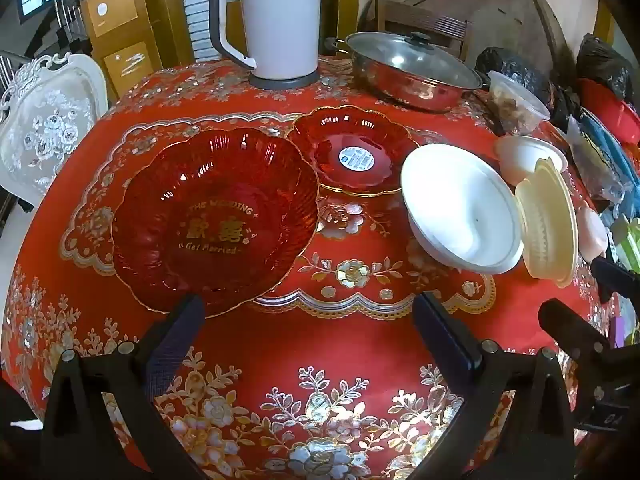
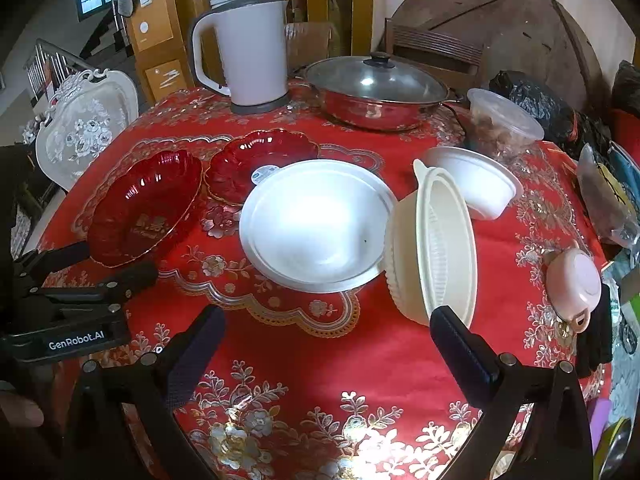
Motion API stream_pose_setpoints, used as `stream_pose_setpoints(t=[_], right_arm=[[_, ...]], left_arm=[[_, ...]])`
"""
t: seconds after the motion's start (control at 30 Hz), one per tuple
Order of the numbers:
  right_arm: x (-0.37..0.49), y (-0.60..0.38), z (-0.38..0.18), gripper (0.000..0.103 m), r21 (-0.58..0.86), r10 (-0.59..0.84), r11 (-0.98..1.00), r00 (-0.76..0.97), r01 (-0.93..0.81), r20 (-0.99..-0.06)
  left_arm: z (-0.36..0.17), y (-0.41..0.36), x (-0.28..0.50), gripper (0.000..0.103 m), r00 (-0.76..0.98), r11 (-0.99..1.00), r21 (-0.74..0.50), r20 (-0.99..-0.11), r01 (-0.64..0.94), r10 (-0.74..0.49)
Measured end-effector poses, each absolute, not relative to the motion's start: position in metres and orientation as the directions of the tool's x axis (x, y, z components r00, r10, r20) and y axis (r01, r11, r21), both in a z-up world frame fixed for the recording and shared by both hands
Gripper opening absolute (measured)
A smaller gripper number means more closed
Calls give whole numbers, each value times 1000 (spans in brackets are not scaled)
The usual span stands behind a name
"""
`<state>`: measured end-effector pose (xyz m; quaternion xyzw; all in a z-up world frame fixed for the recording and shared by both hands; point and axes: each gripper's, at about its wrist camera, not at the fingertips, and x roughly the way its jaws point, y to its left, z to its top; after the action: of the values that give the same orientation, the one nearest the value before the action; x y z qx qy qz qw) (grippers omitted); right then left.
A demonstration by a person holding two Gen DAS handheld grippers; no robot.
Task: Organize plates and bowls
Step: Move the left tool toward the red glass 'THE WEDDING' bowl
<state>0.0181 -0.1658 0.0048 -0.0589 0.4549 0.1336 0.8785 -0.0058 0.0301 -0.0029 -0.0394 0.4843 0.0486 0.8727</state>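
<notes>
On the red flowered tablecloth, a large red glass bowl (image 1: 216,220) (image 2: 144,208) sits left, with a smaller red plate (image 1: 352,152) (image 2: 256,160) bearing a sticker behind it. A wide white bowl (image 1: 460,208) (image 2: 316,224) stands in the middle. A cream bowl (image 1: 548,220) (image 2: 432,244) rests on its edge, leaning against it. Behind is a small white bowl (image 1: 528,156) (image 2: 472,180). My left gripper (image 1: 312,320) (image 2: 120,260) is open, just short of the red bowl's near rim. My right gripper (image 2: 328,344) is open and empty, its right finger just before the cream bowl.
A white kettle (image 1: 280,20) (image 2: 248,48) and a steel pot with glass lid (image 1: 412,68) (image 2: 376,88) stand at the back. A clear food tub (image 2: 504,124), a pink lidded pot (image 2: 572,284) and black bags (image 2: 532,100) crowd the right. A white chair (image 1: 44,128) stands left.
</notes>
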Motion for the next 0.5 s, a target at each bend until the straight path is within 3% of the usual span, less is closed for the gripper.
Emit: stream_pose_setpoints(t=[0.5], right_arm=[[22, -160, 0, 102, 35, 195, 954, 525, -298, -828]], left_arm=[[-11, 36, -6, 103, 505, 990, -14, -861, -142, 60]])
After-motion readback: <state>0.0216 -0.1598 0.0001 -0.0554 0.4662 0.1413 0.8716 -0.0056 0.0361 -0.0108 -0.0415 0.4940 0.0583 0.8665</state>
